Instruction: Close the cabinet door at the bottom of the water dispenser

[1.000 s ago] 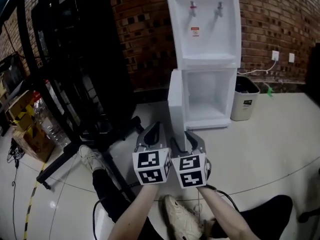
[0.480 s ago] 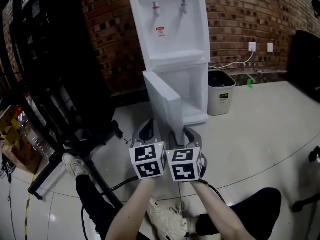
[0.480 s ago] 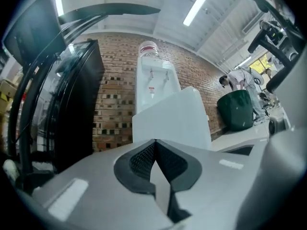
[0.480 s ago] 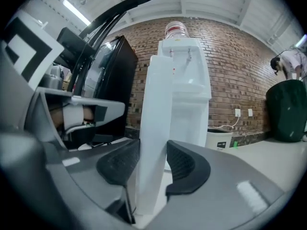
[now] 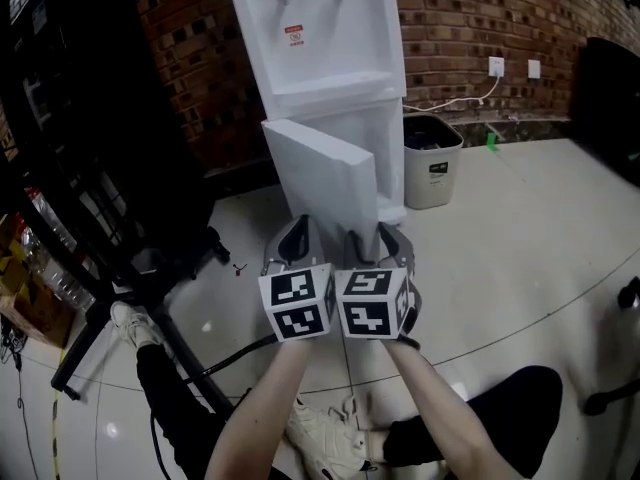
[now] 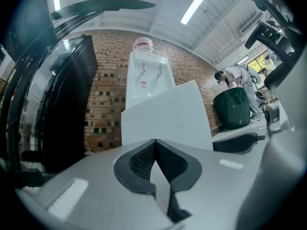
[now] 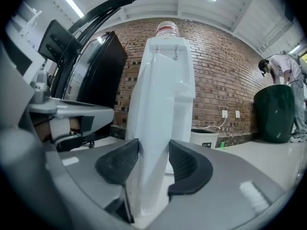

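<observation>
The white water dispenser [image 5: 320, 38] stands against the brick wall, and its bottom cabinet door [image 5: 320, 173] hangs open toward me. My right gripper [image 5: 375, 236] is at the door's free edge. In the right gripper view that edge [image 7: 153, 143] fills the gap between the two pads, which touch it on both sides while the jaws ease open. My left gripper [image 5: 300, 228] is beside it, shut with nothing between its tips [image 6: 154, 142]. The door's broad face [image 6: 168, 114] is just ahead of the left gripper.
A grey waste bin [image 5: 432, 163] stands right of the dispenser by a wall socket [image 5: 495, 65]. A black rack [image 5: 90, 168] and its floor legs [image 5: 150, 278] fill the left. My shoes [image 5: 325, 433] are below. A person [image 7: 283, 71] bends over a green bin [image 7: 273, 111] far right.
Both grippers have moved forward side by side. The door, seen edge-on between them before, now shows its broad face, and its free edge is at the right gripper.
</observation>
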Tool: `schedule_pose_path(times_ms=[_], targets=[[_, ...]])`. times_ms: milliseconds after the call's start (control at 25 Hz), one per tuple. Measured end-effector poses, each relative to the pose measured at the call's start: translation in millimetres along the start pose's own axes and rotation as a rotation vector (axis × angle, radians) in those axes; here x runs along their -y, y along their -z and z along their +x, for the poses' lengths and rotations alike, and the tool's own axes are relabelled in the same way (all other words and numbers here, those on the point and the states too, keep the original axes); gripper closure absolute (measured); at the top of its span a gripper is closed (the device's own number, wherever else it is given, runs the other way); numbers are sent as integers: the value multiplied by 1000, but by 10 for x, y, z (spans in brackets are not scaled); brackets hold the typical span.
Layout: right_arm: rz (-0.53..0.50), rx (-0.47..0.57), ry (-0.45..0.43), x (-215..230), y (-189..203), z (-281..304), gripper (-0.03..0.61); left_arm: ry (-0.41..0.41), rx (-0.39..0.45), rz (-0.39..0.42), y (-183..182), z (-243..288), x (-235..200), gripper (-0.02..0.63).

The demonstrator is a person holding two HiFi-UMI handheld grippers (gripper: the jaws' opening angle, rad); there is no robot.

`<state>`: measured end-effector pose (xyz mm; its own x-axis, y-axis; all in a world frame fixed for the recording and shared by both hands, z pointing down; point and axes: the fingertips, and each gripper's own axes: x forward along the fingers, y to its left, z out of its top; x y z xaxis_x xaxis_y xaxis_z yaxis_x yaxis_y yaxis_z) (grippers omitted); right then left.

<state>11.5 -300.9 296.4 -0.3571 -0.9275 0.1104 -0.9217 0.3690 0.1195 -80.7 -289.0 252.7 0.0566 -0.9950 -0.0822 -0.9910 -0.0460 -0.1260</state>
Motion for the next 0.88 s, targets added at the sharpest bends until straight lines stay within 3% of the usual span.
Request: schedule_pose_path(times_ms=[160, 200, 280, 520, 680, 880], targets=[[1, 13, 78, 233, 31, 63, 383, 6, 1, -52, 59, 70, 54, 598], [-1, 17, 110, 313, 36, 88, 433, 5, 3, -71, 70, 90, 59, 597], [5, 10, 143, 457, 44, 169, 457, 12, 3, -83, 95, 136, 88, 597], [23, -15, 132, 777, 54, 431, 474, 31, -31, -67, 254, 289, 162, 597], [0, -1, 154, 940, 32, 586, 479, 44, -62, -15, 414, 414, 176, 597], [4, 15, 167, 1067, 53, 764, 485, 14, -82, -54, 626, 550, 66, 597]])
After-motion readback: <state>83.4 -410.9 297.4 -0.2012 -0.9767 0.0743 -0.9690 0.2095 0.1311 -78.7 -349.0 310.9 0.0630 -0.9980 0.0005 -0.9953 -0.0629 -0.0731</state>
